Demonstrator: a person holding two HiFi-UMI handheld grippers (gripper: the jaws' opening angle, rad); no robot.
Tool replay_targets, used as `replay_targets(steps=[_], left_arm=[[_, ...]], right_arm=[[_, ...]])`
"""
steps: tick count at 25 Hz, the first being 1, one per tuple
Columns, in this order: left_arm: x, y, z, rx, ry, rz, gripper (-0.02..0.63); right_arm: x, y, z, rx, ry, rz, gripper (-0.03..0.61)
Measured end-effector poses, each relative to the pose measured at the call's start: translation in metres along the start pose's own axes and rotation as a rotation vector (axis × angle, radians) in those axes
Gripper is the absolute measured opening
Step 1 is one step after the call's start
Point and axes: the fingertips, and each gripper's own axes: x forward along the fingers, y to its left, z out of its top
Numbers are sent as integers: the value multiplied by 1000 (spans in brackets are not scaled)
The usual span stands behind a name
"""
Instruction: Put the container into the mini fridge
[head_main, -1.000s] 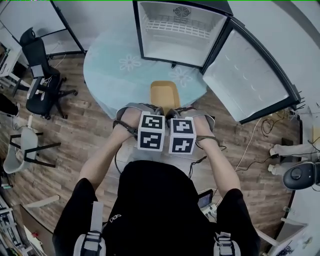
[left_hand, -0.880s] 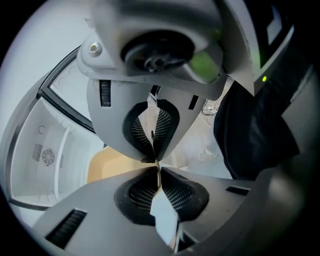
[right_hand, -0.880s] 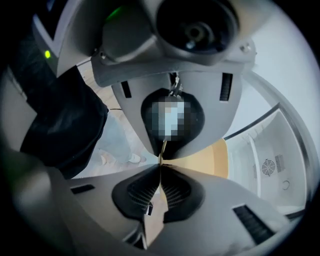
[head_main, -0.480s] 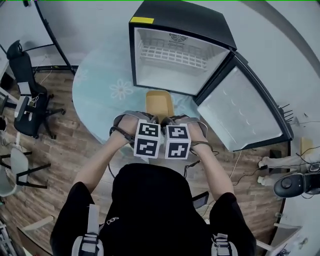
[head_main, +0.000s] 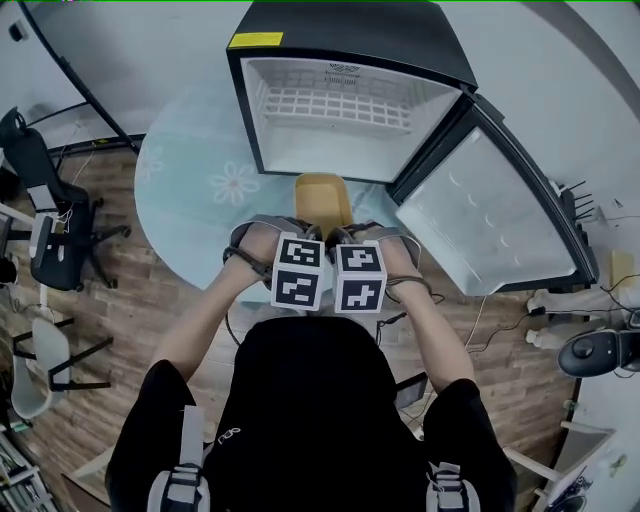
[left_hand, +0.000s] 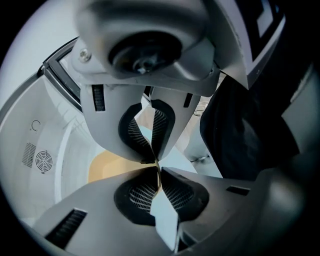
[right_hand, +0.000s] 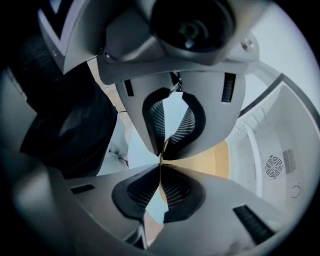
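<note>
Nearest the camera, the person's black-sleeved arms reach forward with the two marker cubes (head_main: 330, 276) side by side, almost touching. The left hand-held gripper (left_hand: 156, 167) is closed down to a thin slit, and its own view shows a sliver of yellow rim pinched between its ribbed pads (left_hand: 145, 192). The right hand-held gripper (right_hand: 161, 161) is closed the same way on the same rim. Together they hold the near edge of the yellow container (head_main: 321, 192).

The container is a shallow, open-topped tub. It sits over the round tabletop (head_main: 200, 200), just in front of the mini fridge (head_main: 350, 95) and not yet inside it. No view shows whether its base rests on the surface or hangs above it. The tabletop is covered in a pale blue cloth with white flower prints.

The mini fridge stands at the far side of the tabletop. Its case is black, with a yellow sticker (head_main: 254, 40) on top, and its inside is white. A white wire shelf (head_main: 345, 105) runs across the upper part, and both gripper views show a round fan grille (right_hand: 274, 166) on the back wall. Its door (head_main: 490, 230) is swung wide open to the right, past the tabletop's edge.

Around the tabletop is a wood-plank floor (head_main: 150, 300). A black office chair (head_main: 45, 220) stands to the left, and loose cables (head_main: 485, 315) trail on the right.
</note>
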Motion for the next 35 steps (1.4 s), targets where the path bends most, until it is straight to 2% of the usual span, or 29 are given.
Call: replay_targets(steps=[3, 20, 27, 35], left_arm=[[-2, 11, 8, 9, -12, 2, 40], [-54, 109, 28, 38, 25, 168, 38], [-52, 131, 31, 12, 7, 175, 38], [-44, 162, 22, 9, 40, 201, 38]], right_arm=[[-7, -8, -8, 8, 3, -5, 17], [-68, -97, -32, -29, 32, -153, 17], [-70, -117, -43, -25, 30, -169, 17], [-63, -146, -50, -29, 49, -174, 18]])
